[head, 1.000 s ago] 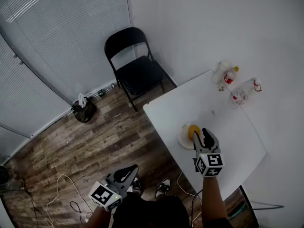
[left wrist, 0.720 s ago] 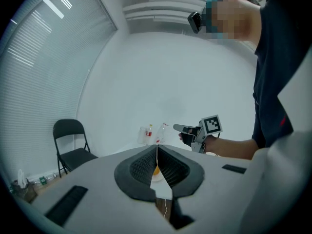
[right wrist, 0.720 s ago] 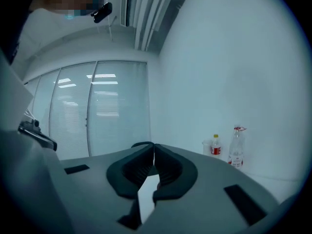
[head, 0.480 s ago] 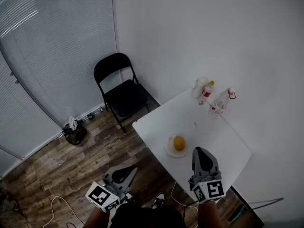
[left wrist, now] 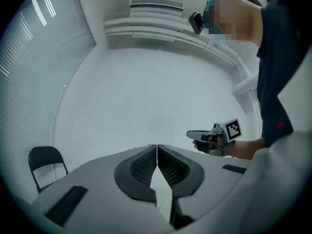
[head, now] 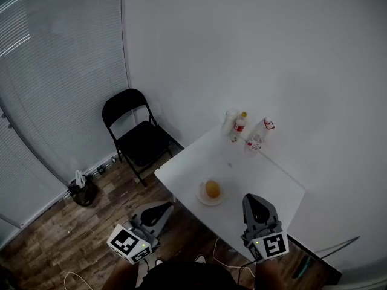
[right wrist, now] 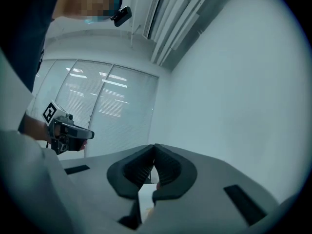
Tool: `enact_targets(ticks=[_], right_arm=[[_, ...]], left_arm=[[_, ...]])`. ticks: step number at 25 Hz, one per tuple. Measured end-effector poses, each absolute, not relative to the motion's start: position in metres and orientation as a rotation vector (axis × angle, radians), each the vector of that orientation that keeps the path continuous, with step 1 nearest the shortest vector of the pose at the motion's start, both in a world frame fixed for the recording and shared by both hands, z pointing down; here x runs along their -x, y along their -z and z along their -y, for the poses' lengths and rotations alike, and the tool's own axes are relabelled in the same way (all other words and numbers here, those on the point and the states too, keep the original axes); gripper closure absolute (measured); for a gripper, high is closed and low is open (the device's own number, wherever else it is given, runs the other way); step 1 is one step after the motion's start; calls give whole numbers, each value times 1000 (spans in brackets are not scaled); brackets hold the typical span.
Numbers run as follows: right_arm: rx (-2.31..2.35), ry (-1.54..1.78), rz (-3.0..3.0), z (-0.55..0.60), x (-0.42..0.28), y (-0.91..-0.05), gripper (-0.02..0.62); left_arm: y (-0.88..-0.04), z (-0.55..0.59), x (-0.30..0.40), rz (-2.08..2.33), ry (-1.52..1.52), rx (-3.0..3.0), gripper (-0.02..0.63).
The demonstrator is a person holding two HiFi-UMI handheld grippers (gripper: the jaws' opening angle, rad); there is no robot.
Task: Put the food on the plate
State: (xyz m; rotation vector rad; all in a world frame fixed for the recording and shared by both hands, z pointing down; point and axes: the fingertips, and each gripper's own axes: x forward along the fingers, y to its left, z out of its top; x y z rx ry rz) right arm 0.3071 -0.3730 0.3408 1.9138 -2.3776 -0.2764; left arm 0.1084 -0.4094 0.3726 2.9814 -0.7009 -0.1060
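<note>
Smooth white table (head: 269, 183), one round plate (head: 201, 196) with one round orange food (head: 212, 189) on it, three plastic bottles (head: 240, 125) behind; my left gripper (head: 159, 211) and right gripper (head: 253, 200) both pinched closed, empty

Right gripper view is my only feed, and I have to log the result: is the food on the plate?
Observer: Yes. The head view shows the round orange food lying on the white plate, on the table.
Operator: Is my right gripper touching it?
Observer: No. The right gripper is apart from the plate, to its right, over the table's near edge.
Operator: And the left one?
Observer: The left gripper is shut on nothing. It is held off the table, above the wooden floor.
</note>
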Motion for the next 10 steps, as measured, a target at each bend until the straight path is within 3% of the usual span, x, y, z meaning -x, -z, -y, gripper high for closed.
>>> enact_targets(ticks=[10], right_arm=[[-1926, 180, 2307, 369, -323, -363, 574]], left_arm=[[-373, 409, -129, 606, 85, -3014, 583]])
